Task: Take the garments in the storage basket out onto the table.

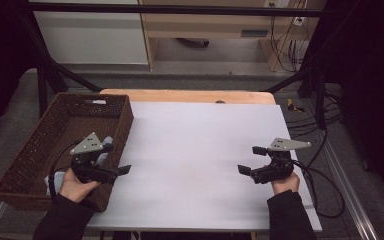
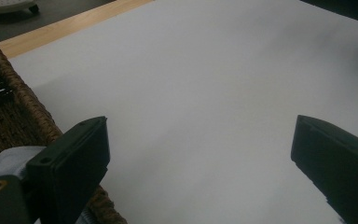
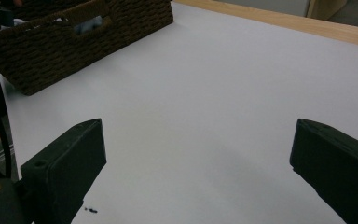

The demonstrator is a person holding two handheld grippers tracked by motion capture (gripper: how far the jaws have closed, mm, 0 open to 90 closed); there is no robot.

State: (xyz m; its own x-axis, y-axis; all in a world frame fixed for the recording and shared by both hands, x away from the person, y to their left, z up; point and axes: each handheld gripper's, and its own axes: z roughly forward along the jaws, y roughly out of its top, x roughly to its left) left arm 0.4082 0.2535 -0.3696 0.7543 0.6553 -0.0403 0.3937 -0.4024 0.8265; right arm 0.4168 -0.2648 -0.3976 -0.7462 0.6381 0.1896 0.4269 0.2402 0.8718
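My left gripper (image 1: 118,158) hangs over the right wall of a brown wicker basket (image 1: 40,145), near its front corner, held by a hand in a dark sleeve. In the left gripper view its black jaws stand wide apart with nothing between them (image 2: 200,135), over the white table cover (image 2: 205,79). My right gripper (image 1: 250,160) is held over the right part of the table and points left. Its jaws are also wide apart and empty (image 3: 198,135). Something pale, perhaps cloth (image 2: 9,161), lies in the basket right by the left gripper.
The basket (image 3: 74,42) stands at the table's left edge. A white sheet (image 1: 205,150) covers the table, with a strip of wood (image 1: 180,96) bare at the far edge. Cables (image 1: 325,190) trail off the right side. Tiny dark specks (image 3: 91,210) lie near the right gripper.
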